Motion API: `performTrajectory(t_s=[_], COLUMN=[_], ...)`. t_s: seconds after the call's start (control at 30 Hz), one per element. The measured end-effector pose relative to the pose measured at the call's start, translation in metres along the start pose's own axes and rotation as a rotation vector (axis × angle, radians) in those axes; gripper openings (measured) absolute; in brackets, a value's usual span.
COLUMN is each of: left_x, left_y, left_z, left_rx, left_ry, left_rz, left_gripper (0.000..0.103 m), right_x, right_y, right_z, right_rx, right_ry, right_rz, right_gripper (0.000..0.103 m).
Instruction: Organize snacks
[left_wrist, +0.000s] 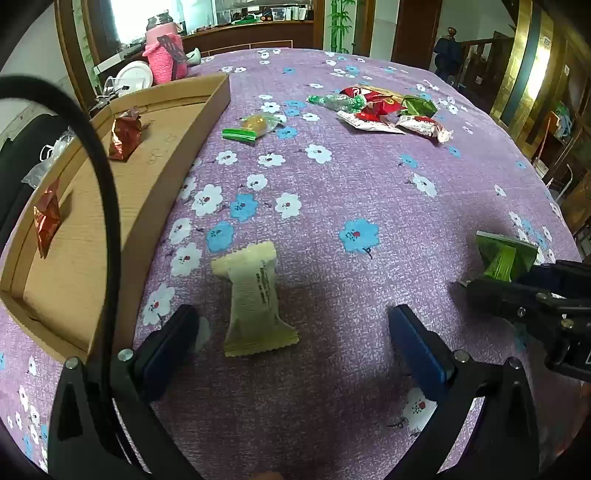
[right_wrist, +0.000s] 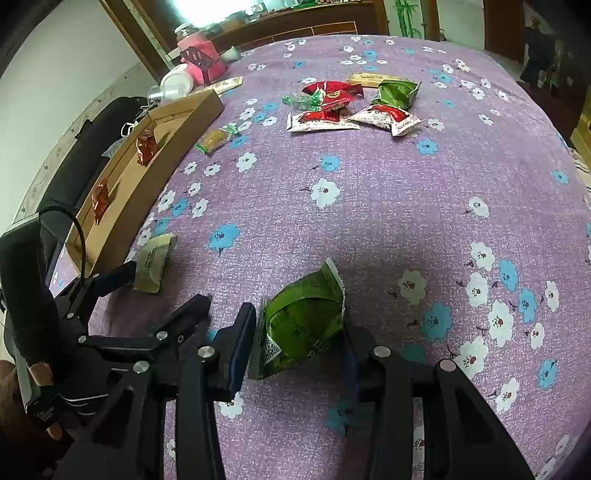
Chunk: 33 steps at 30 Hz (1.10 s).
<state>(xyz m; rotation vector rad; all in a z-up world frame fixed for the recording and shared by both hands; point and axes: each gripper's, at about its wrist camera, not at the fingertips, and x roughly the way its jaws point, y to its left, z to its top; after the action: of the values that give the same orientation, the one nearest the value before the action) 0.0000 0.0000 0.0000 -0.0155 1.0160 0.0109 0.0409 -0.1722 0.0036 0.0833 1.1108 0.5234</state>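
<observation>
Left gripper (left_wrist: 295, 332): the two blue-padded fingers (left_wrist: 421, 347) are spread wide, one on each side of a cream-coloured rectangular snack packet with crimped ends (left_wrist: 253, 299). The packet lies flat on the cloth between the fingers; neither pad appears to touch it, though the left pad sits close to its edge.

Right gripper (right_wrist: 299, 343): the fingers are closed in on a green foil snack pouch (right_wrist: 304, 317). The left blue pad (right_wrist: 240, 343) presses against the pouch side; the right pad is partly hidden behind the pouch, so contact there is probable, not confirmed. The pouch stands tilted, crumpled at the middle, with a white printed code patch on its lower face. In the left wrist view the same pouch (left_wrist: 504, 256) shows at the tip of the right gripper.

Surface: a purple tablecloth printed with white and blue flowers (left_wrist: 332, 177).

Left of both grippers stands a shallow brown cardboard tray (left_wrist: 177, 147), holding two red-brown foil-wrapped sweets, one far (left_wrist: 125, 136) and one near (left_wrist: 46, 218).

Beside the tray's far end lies a clear-wrapped yellow sweet with green ends (left_wrist: 251, 127). Farther off lies a loose cluster of red, white and green snack packets (right_wrist: 347, 107), well apart from both grippers
</observation>
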Motion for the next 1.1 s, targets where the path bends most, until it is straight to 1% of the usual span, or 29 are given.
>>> performTrajectory(t_s=[0.2, 0.23, 0.47, 0.53, 0.57, 0.63, 0.73, 0.83, 0.9, 0.93, 1.0, 1.03, 1.07, 1.1], left_x=[0.000, 0.000, 0.000, 0.000, 0.001, 0.002, 0.006, 0.012, 0.016, 0.018, 0.019, 0.016, 0.012, 0.008], left_y=[0.000, 0.000, 0.000, 0.000, -0.002, -0.005, -0.009, -0.015, -0.020, -0.022, -0.027, -0.032, -0.037, -0.042], left_z=[0.000, 0.000, 0.000, 0.000, 0.001, 0.004, 0.011, 0.021, 0.030, 0.035, 0.044, 0.048, 0.050, 0.050], left_rx=[0.000, 0.001, -0.002, -0.005, -0.004, -0.004, -0.001, 0.007, 0.011, 0.007, 0.009, 0.028, 0.056, 0.090], left_ry=[0.000, 0.000, -0.001, -0.001, -0.001, -0.002, -0.004, -0.005, 0.007, 0.017, 0.069, 0.095, 0.101, 0.099], left_rz=[0.000, 0.001, 0.003, 0.004, 0.004, 0.001, -0.003, -0.008, -0.013, -0.031, -0.049, -0.062, -0.071, -0.082], left_gripper=[0.103, 0.103, 0.103, 0.103, 0.103, 0.103, 0.103, 0.103, 0.103, 0.103, 0.100, 0.100, 0.100, 0.100], right_x=[-0.003, 0.002, 0.002, 0.001, 0.000, -0.002, -0.004, -0.011, -0.020, -0.024, -0.035, -0.040, -0.046, -0.053], right_y=[-0.007, -0.001, 0.004, 0.003, 0.002, -0.002, -0.006, -0.009, -0.015, -0.017, -0.022, -0.025, -0.028, -0.032], right_z=[-0.003, 0.000, -0.001, 0.000, 0.000, 0.000, 0.001, 0.000, 0.001, 0.002, 0.005, 0.006, 0.006, 0.007], right_rx=[0.008, -0.006, -0.041, -0.041, -0.044, -0.045, -0.038, -0.038, -0.023, -0.016, -0.003, 0.003, 0.011, 0.025], right_ry=[-0.007, 0.005, 0.008, 0.007, 0.002, -0.008, -0.007, -0.026, -0.049, -0.056, -0.077, -0.087, -0.097, -0.111], right_rz=[0.005, -0.016, -0.043, -0.057, -0.070, -0.091, -0.101, -0.110, -0.105, -0.102, -0.113, -0.110, -0.105, -0.097], right_gripper=[0.043, 0.043, 0.044, 0.054, 0.061, 0.062, 0.062, 0.062, 0.062, 0.062, 0.062, 0.062, 0.063, 0.066])
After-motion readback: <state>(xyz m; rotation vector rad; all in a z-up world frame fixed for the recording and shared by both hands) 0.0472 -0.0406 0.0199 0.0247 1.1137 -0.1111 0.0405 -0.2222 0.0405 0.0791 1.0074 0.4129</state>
